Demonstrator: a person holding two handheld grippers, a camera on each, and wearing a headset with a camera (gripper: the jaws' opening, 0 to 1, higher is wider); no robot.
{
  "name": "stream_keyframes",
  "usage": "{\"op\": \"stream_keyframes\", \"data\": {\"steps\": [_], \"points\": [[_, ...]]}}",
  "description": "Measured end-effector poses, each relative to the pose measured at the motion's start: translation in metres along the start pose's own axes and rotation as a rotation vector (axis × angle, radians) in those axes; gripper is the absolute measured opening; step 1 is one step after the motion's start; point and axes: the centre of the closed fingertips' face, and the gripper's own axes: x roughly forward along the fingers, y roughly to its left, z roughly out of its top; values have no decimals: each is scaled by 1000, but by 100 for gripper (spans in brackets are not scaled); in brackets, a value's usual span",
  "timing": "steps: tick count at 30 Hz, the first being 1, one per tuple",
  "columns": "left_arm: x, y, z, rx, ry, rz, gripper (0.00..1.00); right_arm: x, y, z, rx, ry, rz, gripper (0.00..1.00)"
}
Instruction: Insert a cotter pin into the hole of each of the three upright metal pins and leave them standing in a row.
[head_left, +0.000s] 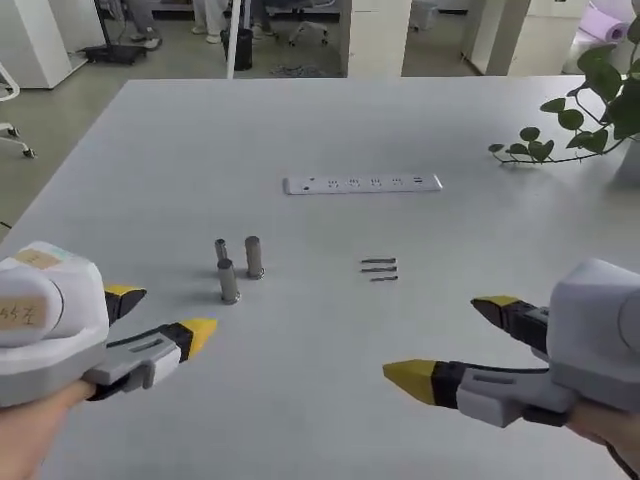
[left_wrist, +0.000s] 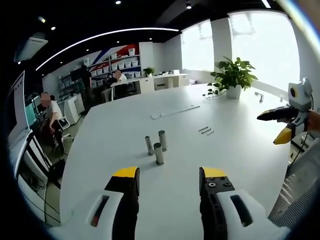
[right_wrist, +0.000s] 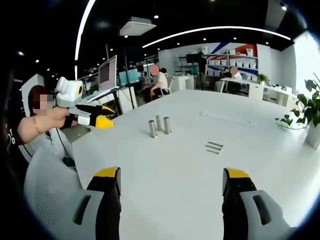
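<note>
At the middle of the bench (head_left: 330, 130), three pins (head_left: 236, 265) stand clustered, and three cotters (head_left: 380, 270) lie near them, toward the right edge. Near the front edge, the left gripper (head_left: 168, 310) and right gripper (head_left: 445, 338) hover with jaws wide and empty. It is probably best to pinch one cotter squarely by its end.

holes in metal pins (head_left: 253, 256) too small to see, plant (head_left: 603, 72) cropped
</note>
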Motion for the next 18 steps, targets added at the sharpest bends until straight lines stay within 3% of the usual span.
{"op": "stream_keyframes", "data": {"steps": [4, 14, 18], "points": [[10, 13, 4, 0, -13, 15, 42, 3, 0, -1, 4, 5, -1, 81], [39, 33, 9, 70, -12, 9, 32, 16, 2, -10, 2, 44, 19, 80], [53, 46, 15, 93, -14, 13, 29, 20, 1, -12, -5, 57, 16, 80]]}}
